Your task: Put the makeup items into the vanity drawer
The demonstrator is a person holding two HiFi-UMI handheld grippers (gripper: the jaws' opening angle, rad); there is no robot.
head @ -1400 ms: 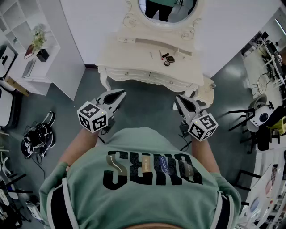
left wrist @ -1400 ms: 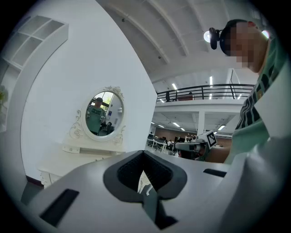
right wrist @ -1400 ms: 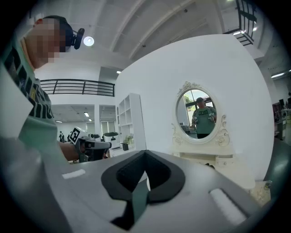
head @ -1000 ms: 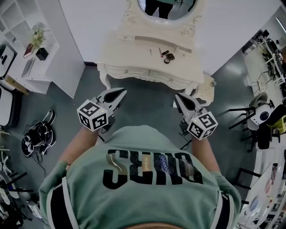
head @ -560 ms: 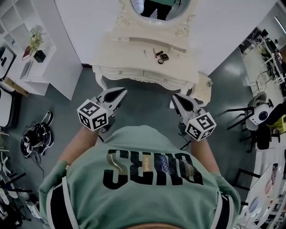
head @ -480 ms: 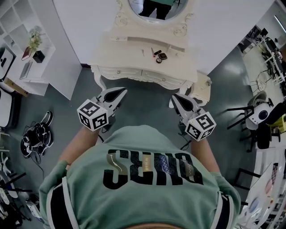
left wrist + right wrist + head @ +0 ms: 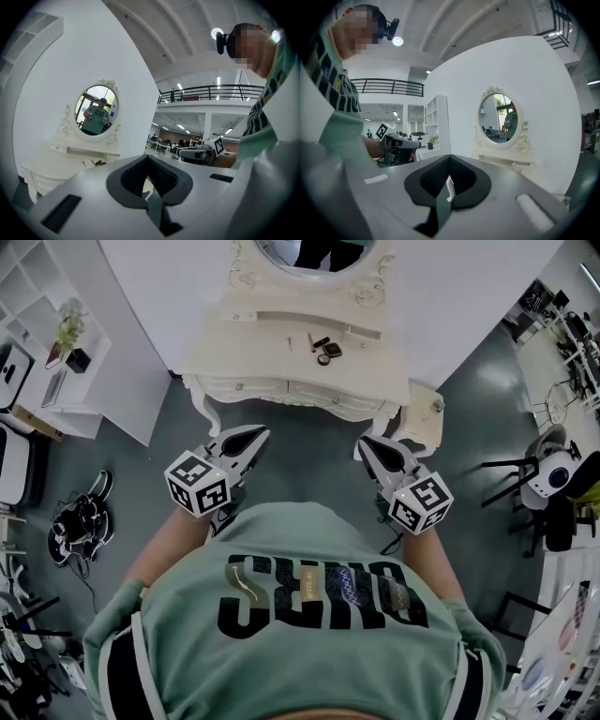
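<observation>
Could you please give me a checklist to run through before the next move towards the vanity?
1. Left gripper empty, jaws together: ok.
2. Right gripper empty, jaws together: ok.
3. Makeup items lying on the vanity top: ok.
4. Vanity drawer open: not ok, it is shut.
5. Grippers at the vanity: not ok, both are short of it.
6. Room inside the drawer: cannot tell.

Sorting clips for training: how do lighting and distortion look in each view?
Head view: dim, flat light, the vanity sharp, edges bowed. Left gripper view: fisheye circle with black corners, bright ceiling lights. Right gripper view: same fisheye vignette, a lamp glaring top left.
</observation>
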